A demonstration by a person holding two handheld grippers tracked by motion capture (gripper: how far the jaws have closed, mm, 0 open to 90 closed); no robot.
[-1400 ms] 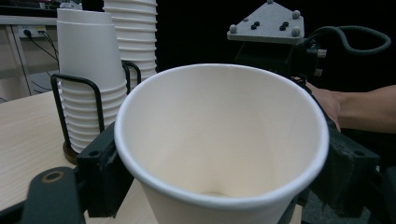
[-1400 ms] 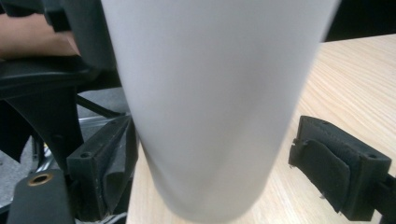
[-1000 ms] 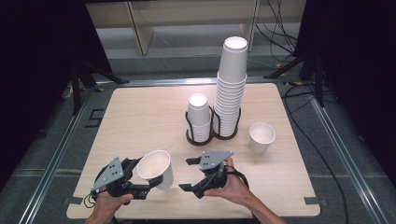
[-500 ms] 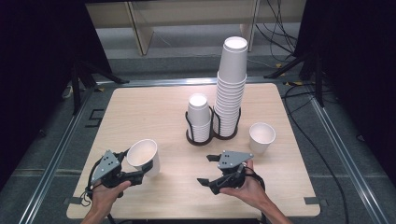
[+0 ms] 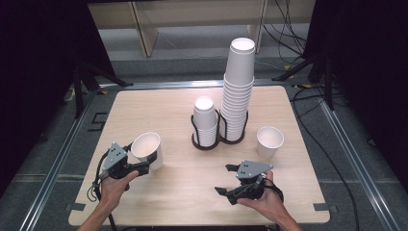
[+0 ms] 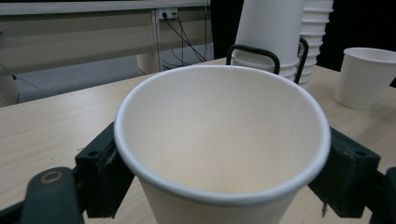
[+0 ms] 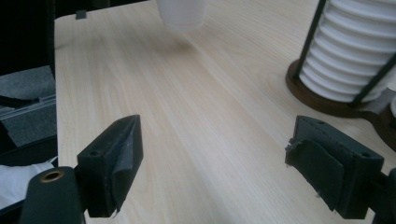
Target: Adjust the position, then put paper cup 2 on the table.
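The white paper cup, a smooth tapered cone with a rolled rim and a matte inside, sits upright at the left front of the tabletop, pinched at its wall between the two black jaws of the left tool; in the left gripper view the cup has a blocky dark jaw pressed against each side. The right tool, held in the right hand at the right front, has its jaws spread wide with nothing but bare wood between them; its rubbery pads look worn and frayed at the edges. The tabletop is pale wood with a fine straight grain and rounded corners. At its middle a dark wire holder on a round base carries a short stack of cups and a tall ribbed stack; a single cup stands apart to the right of it. Compared with a second ago, the held cup has shifted leftward and now stands straighter rather than tipped toward the camera, and the right tool has drawn away to the right, so the two tools lie farther apart.
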